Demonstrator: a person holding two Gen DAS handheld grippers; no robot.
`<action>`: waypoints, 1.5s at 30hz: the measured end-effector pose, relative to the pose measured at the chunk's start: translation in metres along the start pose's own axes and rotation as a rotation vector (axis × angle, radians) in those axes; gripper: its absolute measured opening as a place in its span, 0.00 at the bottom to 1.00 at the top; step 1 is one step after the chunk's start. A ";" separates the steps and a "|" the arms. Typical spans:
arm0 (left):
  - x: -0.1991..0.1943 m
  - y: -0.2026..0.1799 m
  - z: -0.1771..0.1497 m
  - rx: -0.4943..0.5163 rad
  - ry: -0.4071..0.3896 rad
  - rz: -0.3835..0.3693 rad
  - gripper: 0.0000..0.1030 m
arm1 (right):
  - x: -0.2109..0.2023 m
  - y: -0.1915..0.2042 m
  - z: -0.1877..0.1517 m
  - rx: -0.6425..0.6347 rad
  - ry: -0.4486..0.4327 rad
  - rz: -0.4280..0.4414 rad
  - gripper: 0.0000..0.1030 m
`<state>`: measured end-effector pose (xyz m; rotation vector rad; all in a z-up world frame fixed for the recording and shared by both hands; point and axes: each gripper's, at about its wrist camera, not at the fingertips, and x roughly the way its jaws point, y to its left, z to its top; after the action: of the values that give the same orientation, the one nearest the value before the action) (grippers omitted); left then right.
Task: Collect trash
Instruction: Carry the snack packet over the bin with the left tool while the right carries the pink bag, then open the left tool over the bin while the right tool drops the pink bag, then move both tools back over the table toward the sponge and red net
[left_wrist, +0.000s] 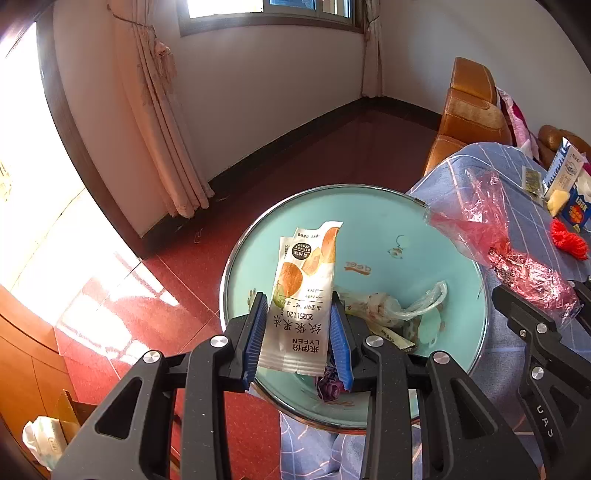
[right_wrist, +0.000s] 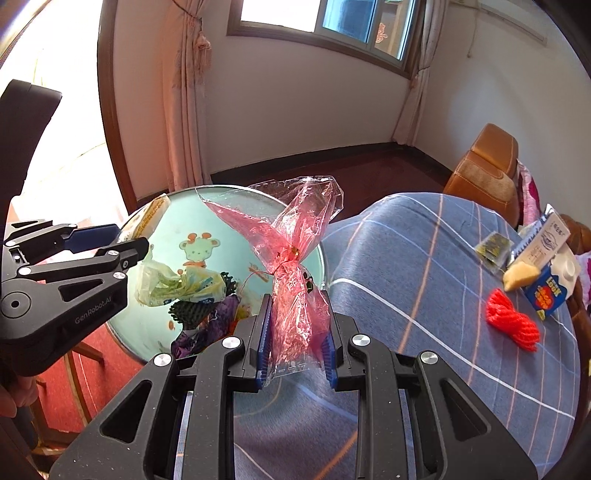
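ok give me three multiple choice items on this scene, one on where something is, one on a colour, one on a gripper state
1. Where is the red yarn bundle?
A. in the basin
B. on the blue checked cloth, near the blue carton
C. on the floor

2. What colour is the inside of the round basin?
A. pale turquoise
B. yellow
C. black

3. What is the left gripper doing?
A. standing open with nothing in it
B. gripping the yarn
C. shut on the white snack wrapper

Answers:
1 B, the right wrist view shows the yarn lying on the cloth just left of the carton.
2 A, both views show a turquoise bowl with cartoon prints.
3 C, its blue pads press both sides of the wrapper above the basin, while the right gripper clamps the pink cellophane wrapper.
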<state>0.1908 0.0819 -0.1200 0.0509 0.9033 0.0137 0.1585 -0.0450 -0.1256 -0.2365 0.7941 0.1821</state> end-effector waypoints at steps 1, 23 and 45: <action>0.003 0.000 0.001 0.000 0.004 0.002 0.32 | 0.005 0.000 0.002 0.002 0.012 0.009 0.24; 0.047 0.005 0.003 0.004 0.072 0.017 0.35 | 0.049 0.002 0.003 0.006 0.094 0.080 0.41; -0.021 -0.025 -0.011 0.014 -0.036 0.080 0.91 | -0.034 -0.084 -0.036 0.276 0.004 -0.057 0.54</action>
<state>0.1687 0.0562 -0.1114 0.1000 0.8650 0.0803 0.1318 -0.1374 -0.1135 0.0013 0.8060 0.0175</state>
